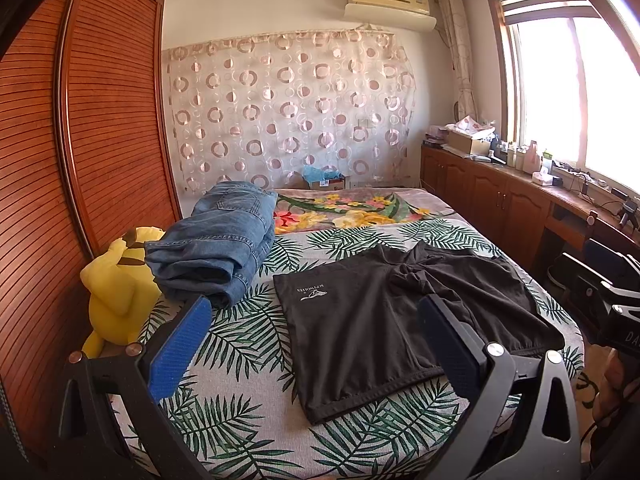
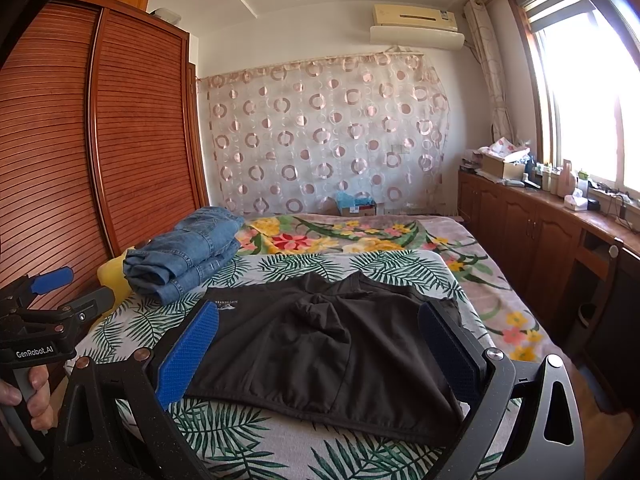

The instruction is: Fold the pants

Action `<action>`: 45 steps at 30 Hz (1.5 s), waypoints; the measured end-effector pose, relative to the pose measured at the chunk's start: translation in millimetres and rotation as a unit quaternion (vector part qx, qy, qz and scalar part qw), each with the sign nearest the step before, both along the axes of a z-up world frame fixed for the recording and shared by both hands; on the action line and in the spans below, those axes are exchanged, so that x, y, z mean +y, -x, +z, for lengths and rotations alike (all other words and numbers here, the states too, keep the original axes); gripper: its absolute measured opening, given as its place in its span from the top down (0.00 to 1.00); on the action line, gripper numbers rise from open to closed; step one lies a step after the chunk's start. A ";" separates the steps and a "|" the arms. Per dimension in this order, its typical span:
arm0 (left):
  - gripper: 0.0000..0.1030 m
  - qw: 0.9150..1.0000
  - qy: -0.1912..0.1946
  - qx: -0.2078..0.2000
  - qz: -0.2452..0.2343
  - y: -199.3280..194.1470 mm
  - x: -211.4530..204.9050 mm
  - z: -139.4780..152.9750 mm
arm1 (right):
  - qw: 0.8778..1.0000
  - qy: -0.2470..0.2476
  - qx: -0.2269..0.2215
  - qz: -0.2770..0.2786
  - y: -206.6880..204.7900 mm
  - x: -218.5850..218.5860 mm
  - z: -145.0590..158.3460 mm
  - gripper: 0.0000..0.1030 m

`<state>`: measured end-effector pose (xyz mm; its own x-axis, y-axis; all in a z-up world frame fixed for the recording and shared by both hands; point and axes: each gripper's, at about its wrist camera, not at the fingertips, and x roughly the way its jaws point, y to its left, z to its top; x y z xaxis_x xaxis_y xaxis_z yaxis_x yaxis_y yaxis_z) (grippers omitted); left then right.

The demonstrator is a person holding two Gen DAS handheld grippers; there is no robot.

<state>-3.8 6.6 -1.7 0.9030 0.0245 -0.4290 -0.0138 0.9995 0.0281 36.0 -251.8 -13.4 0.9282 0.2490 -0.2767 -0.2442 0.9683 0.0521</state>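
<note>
The black fabric shorts with a small white logo point(image 1: 404, 320) lie spread flat on the bed with the palm-leaf print cover point(image 1: 240, 344), near its front edge, waistband toward the viewer. The crotch area is bunched into a raised fold; the rest lies smooth.

Left tool point(image 1: 316, 340): jaws wide apart, holding nothing. It hangs above the bed in front of the shorts. Its blue-padded left finger point(image 1: 180, 348) shows over bare cover; the right finger overlaps the shorts in the view, but contact cannot be confirmed.

Right tool point(image 2: 320, 348): jaws wide apart, holding nothing. It hangs above the near part of the shorts, with the waistband showing between the two fingers. In the right wrist view a hand point(image 2: 28, 396) grips the handle of the left tool at the left edge.

A stack of folded blue denim jeans point(image 1: 216, 248) rests on the far left of the bed, apart from the shorts. A yellow plush toy point(image 1: 116, 292) sits just beside the stack, against the slatted wooden wardrobe point(image 1: 100, 128).

Containers: an open cardboard box point(image 1: 326, 182) beyond the bed holds crumpled blue material. A second open cardboard box point(image 1: 468, 142) stands on the wooden bench under the window point(image 1: 516, 176), with light paper or cloth on top.
</note>
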 end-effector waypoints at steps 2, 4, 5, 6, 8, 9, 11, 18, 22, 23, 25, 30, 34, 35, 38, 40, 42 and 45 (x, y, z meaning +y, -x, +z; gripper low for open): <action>0.00 1.000 0.000 0.000 0.000 0.0 -0.4 0.1 | 1.000 0.000 -0.001 0.000 0.0 -0.1 0.4 0.03; 0.00 1.000 0.000 0.000 0.000 0.5 0.6 -0.1 | 1.000 0.000 -0.001 0.000 0.2 0.0 0.3 0.03; 0.00 1.000 0.000 0.000 0.000 0.2 -0.6 0.1 | 1.000 0.000 -0.001 0.000 0.2 -0.1 0.3 0.03; 0.00 1.000 0.000 0.000 0.000 0.7 0.2 0.0 | 1.000 0.000 -0.001 0.000 0.2 -0.1 0.3 0.03; 0.00 1.000 0.000 0.000 0.000 0.2 -0.6 0.1 | 1.000 0.000 -0.001 0.001 0.2 0.1 0.9 0.03; 0.00 1.000 -0.001 0.000 0.000 0.2 -0.7 0.1 | 1.000 0.000 -0.002 0.001 0.3 0.0 0.9 0.03; 0.00 1.000 -0.001 0.000 0.000 0.5 -0.2 -0.1 | 1.000 0.000 -0.002 0.001 0.3 0.1 0.9 0.03; 0.00 1.000 -0.001 0.000 0.000 0.4 -1.0 -0.1 | 1.000 0.000 -0.001 0.001 0.1 0.3 0.8 0.03; 0.00 1.000 0.000 0.005 0.000 2.1 -0.5 13.5 | 1.000 0.002 0.001 0.002 -1.5 0.5 -1.3 0.03; 0.00 1.000 0.000 0.008 -0.001 1.6 0.3 13.1 | 1.000 0.003 0.002 0.003 -1.9 0.3 -2.1 0.03; 0.00 1.000 -0.002 0.012 -0.001 0.0 0.5 8.9 | 1.000 0.005 0.005 0.002 -3.4 -0.5 -3.7 0.03; 0.00 1.000 0.006 0.026 -0.003 -7.9 4.9 -6.1 | 1.000 0.012 0.017 -0.003 -10.4 -2.4 -7.8 0.03; 0.00 0.999 0.011 0.040 -0.008 -17.3 5.4 -23.9 | 0.999 0.020 0.030 -0.009 -18.4 -4.3 -12.0 0.05; 0.00 0.999 0.010 0.046 -0.009 -20.0 5.7 -27.4 | 0.999 0.022 0.032 -0.010 -19.9 -4.3 -12.4 0.05; 0.00 0.998 0.008 0.062 -0.014 -26.1 6.1 -38.4 | 0.999 0.029 0.043 -0.013 -26.4 -5.9 -15.3 0.07; 0.00 0.997 0.007 0.071 -0.018 -28.7 6.8 -44.1 | 0.998 0.032 0.050 -0.016 -30.2 -8.5 -15.9 0.07; 0.00 0.996 0.003 0.081 -0.023 -31.6 5.6 -49.6 | 0.998 0.031 0.055 -0.019 -32.8 -11.6 -16.5 0.08; 0.00 0.995 0.000 0.096 -0.030 -32.9 3.5 -56.0 | 0.997 0.034 0.059 -0.023 -31.8 -14.1 -16.6 0.09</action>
<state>29.1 10.1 -57.6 0.8037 -0.0274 -0.5945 0.0518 0.9984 0.0240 67.8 -265.9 -30.1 0.8983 0.1840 -0.3990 -0.1957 0.9806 0.0117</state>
